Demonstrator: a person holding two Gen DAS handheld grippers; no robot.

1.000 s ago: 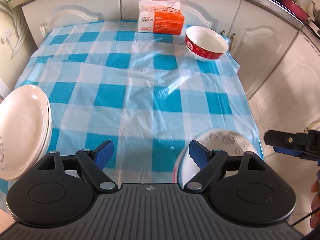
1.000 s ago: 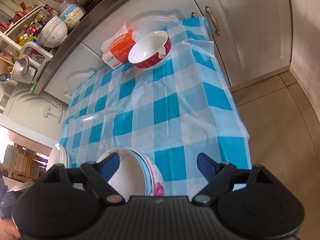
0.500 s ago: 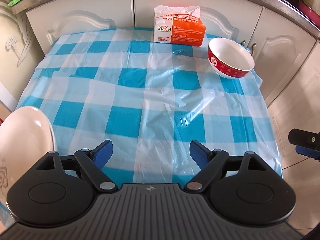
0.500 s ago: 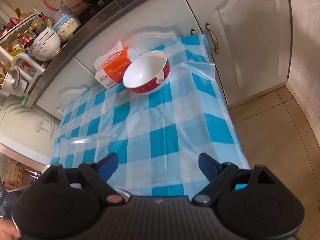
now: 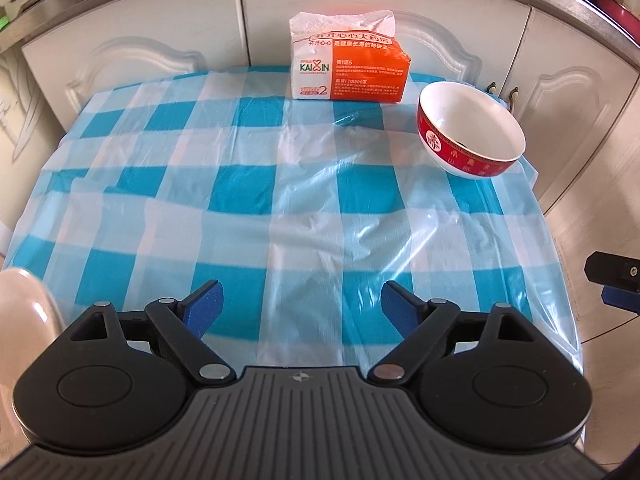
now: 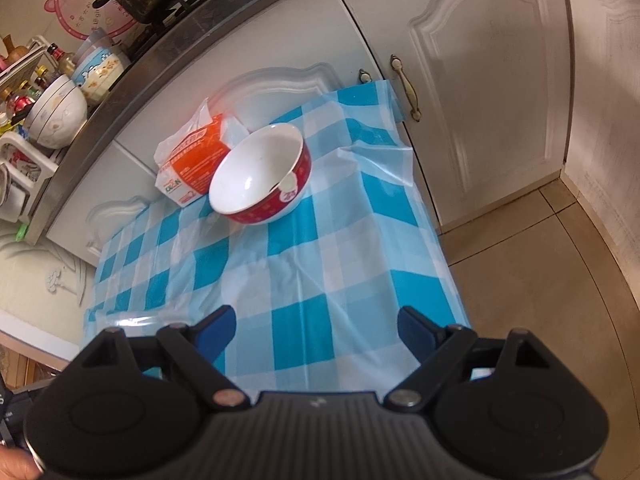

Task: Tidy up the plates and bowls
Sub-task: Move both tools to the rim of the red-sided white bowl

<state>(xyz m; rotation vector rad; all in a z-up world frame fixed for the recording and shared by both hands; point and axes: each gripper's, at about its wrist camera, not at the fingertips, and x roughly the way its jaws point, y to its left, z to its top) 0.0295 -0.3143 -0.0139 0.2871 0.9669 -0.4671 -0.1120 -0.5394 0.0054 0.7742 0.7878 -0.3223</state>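
Checked blue-and-white tablecloth (image 5: 248, 196) covers the table, with white cabinet doors (image 6: 492, 92) beyond its far edge. Near the far right corner sits a red bowl (image 5: 471, 136) with a white inside, upright – just left of it stands an orange-and-white tissue pack (image 5: 349, 66), close beside but whether touching I cannot tell. At the near left edge a pale plate (image 5: 24, 312) shows partly. Left gripper (image 5: 300, 304) hangs over the near cloth, jaws spread wide, nothing between them. Right gripper (image 6: 316, 330) – likewise agape and empty – points toward the bowl.
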